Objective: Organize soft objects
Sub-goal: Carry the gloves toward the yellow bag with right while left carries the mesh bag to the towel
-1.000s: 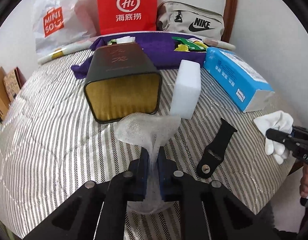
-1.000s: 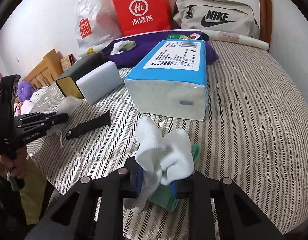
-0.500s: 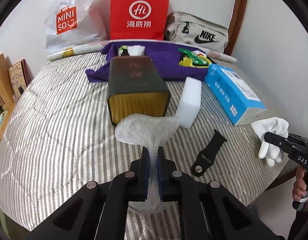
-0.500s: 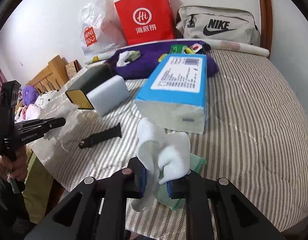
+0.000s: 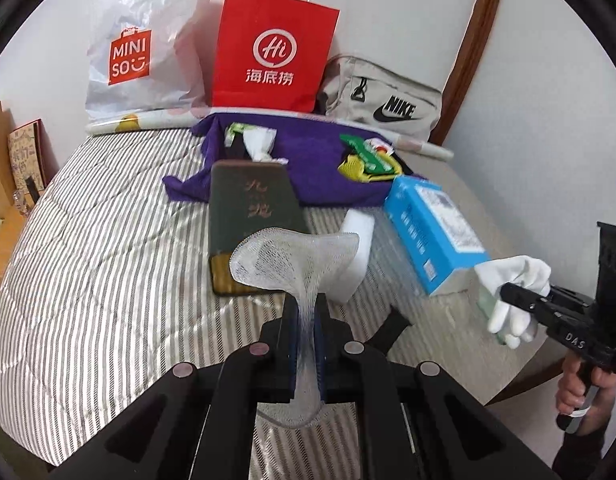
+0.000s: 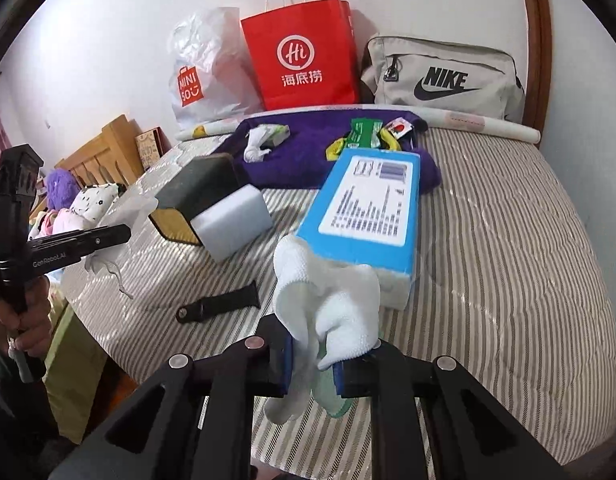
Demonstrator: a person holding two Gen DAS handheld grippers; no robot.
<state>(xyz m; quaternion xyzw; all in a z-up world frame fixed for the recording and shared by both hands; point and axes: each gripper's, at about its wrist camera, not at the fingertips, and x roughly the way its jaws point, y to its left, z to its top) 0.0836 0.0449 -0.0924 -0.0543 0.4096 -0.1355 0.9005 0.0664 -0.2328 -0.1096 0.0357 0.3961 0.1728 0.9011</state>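
Over the striped quilt (image 5: 107, 260), left tongs (image 5: 305, 320) pinch gauzy mesh (image 5: 291, 260).

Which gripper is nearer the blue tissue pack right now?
Right. The right gripper, clamping a white glove, sits just in front of the blue tissue pack. The left gripper, pinching white mesh, is farther off, by the dark box.
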